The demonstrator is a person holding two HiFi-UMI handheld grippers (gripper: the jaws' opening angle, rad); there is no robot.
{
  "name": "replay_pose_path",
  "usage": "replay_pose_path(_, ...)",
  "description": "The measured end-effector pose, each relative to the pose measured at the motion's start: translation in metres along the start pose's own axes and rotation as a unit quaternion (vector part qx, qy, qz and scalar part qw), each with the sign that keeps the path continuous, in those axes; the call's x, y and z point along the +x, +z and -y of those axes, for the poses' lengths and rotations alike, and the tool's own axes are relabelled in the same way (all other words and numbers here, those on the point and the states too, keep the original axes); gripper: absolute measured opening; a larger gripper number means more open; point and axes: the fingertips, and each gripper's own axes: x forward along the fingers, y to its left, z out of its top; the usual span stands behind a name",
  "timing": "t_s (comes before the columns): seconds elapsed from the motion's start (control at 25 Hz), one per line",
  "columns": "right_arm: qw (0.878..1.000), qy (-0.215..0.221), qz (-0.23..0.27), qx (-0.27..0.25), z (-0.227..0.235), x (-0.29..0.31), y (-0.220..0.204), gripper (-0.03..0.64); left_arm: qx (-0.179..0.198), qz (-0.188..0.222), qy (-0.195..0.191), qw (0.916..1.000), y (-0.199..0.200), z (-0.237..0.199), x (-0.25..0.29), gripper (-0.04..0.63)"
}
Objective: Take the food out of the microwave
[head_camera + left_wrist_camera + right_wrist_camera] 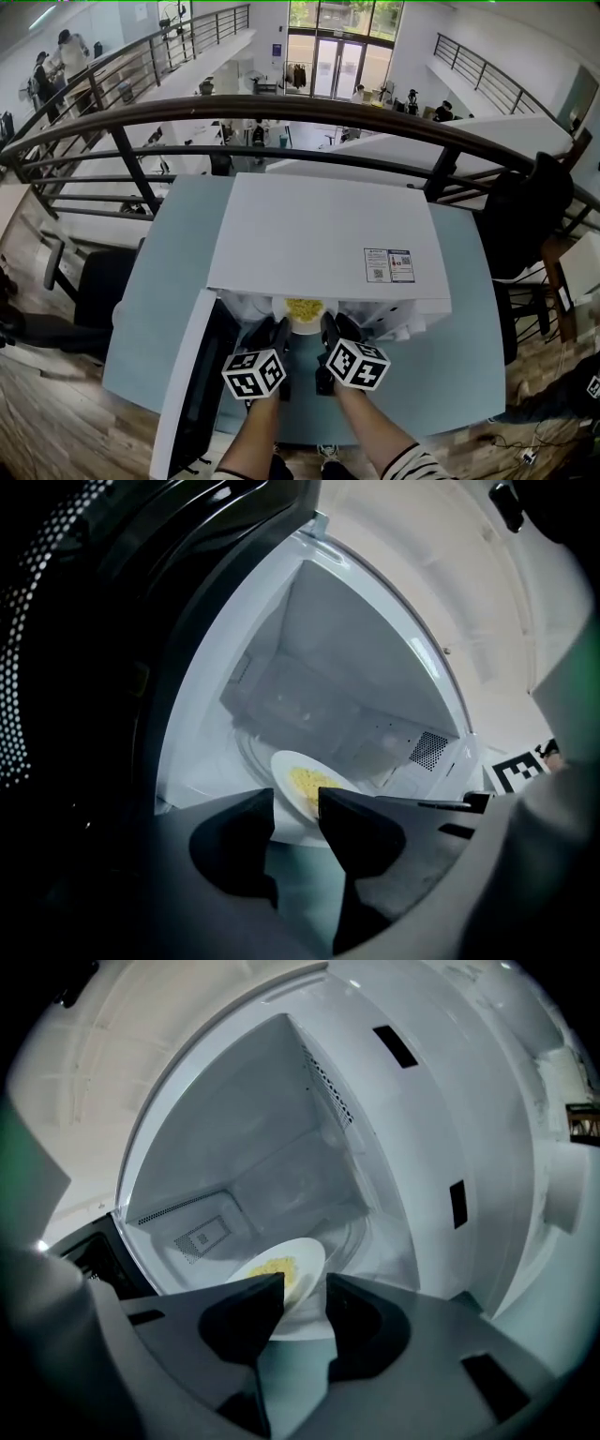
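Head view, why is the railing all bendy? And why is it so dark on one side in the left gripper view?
Head view: the wide lens bows the railing into an arc. Left gripper view: the dark microwave door fills the left side, while the white microwave cavity is brightly lit.

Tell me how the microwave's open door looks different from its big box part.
The dark-faced microwave door stands swung open at the left, while the white boxy microwave body sits square on the blue-grey table. The door's inner face is black with a dotted mesh, but the body's inside is bright white. The body's flat top carries a small printed label, and no label shows on the door. Both are white outside.
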Motion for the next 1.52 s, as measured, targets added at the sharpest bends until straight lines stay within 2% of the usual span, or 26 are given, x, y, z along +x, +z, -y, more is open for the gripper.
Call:
replay_pose_path(0.24, 0.998, 0.031, -0.011, 0.049, -0.002, 0.003, -0.003, 0.122, -0.047, -0.003, -0.015, 0.9988, -0.003, 0.000, 0.002, 0.129)
replay_pose_path(0.44, 0.998, 0.031, -0.012, 0.050, -0.004, 0.001, -0.004, 0.114, -0.065, -0.007, -0.019, 0.9977, -0.004, -0.001, -0.001, 0.108)
replay_pose_path(1.04, 0.998, 0.037, -0.014, 0.052, 0.001, -0.027, -0.017, 0.100, -0.050, -0.008, -0.023, 0.9984, -0.018, 0.013, -0.025, 0.089)
replay_pose_path(1.52, 0.998, 0.054, -0.010, 0.036, -0.001, -0.075, -0.018, 0.095, -0.048, 0.005, -0.021, 0.9986, -0.033, 0.044, -0.064, 0.089)
